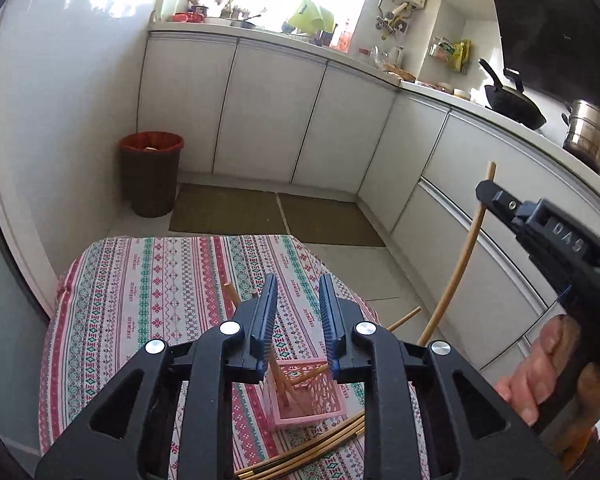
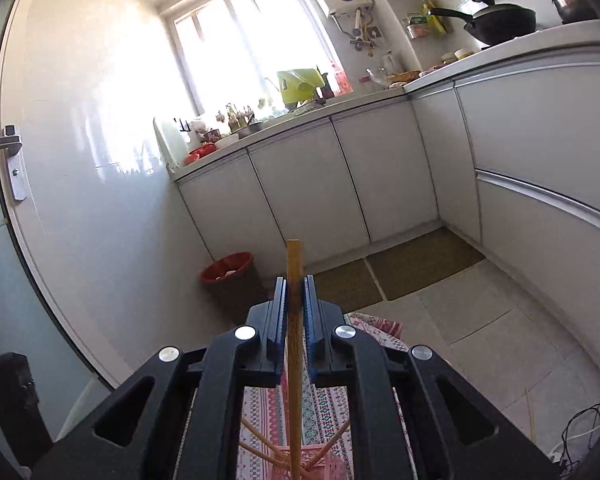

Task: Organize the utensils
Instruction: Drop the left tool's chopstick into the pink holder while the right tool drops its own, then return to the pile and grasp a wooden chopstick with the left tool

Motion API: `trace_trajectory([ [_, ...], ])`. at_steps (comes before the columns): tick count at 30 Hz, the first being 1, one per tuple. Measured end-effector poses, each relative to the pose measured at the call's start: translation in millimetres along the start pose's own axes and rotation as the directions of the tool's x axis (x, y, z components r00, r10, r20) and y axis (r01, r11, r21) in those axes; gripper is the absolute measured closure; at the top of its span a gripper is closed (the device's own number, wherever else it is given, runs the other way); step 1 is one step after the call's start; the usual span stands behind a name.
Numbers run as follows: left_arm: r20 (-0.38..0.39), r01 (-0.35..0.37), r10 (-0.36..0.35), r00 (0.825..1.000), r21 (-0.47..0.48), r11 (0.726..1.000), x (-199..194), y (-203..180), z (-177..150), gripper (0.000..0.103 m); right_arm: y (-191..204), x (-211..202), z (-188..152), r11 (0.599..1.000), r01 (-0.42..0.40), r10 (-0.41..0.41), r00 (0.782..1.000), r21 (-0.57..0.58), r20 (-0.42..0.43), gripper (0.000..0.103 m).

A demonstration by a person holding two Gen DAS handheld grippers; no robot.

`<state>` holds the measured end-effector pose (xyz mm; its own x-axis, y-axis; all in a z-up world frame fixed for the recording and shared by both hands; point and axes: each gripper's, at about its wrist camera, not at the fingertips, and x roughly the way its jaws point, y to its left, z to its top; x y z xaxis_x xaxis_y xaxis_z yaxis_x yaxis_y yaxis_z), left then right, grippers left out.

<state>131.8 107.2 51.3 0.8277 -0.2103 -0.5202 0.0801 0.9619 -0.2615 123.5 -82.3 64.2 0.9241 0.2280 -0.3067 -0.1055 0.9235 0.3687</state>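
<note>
Gripping chopstick point(image 2: 294, 280), right claw point(image 2: 295, 292) clamped

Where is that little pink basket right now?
The pink basket sits on the patterned tablecloth, low in the left wrist view just beyond the left hand-held gripper, with chopsticks leaning inside it.

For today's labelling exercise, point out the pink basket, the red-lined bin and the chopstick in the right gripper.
pink basket point(image 1: 314, 394), left wrist view, lattice side wall.
red-lined bin point(image 1: 150, 176), left wrist view, dark body.
chopstick point(image 2: 294, 264), right wrist view, shaft above the pads.
</note>
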Motion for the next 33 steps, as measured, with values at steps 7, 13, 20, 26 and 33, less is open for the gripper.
trace_trajectory([
  [7,0.038,-0.037,0.037,0.999,-0.010,0.999,-11,5,5,0.074,13,20,-23,0.999,0.041,-0.039,0.997,-0.031,0.065,0.095],
  [13,0.037,-0.100,0.100,0.994,-0.014,0.995,-8,17,-6,0.072,22,37,-62,0.994,0.074,-0.066,0.994,-0.087,0.090,0.094],
  [20,0.028,-0.109,0.108,0.994,0.028,0.994,-14,8,-18,0.066,42,29,-83,0.969,0.092,-0.084,0.995,-0.227,0.045,0.085],
  [26,0.034,-0.121,0.119,0.992,0.069,0.990,-28,-7,-23,0.053,35,5,-73,0.953,0.172,-0.176,0.984,-0.251,0.009,0.060],
  [33,-0.005,-0.145,0.147,0.989,0.138,0.980,-24,-25,-45,0.041,-2,-18,-75,0.919,0.316,-0.338,0.939,-0.234,-0.059,0.030],
])
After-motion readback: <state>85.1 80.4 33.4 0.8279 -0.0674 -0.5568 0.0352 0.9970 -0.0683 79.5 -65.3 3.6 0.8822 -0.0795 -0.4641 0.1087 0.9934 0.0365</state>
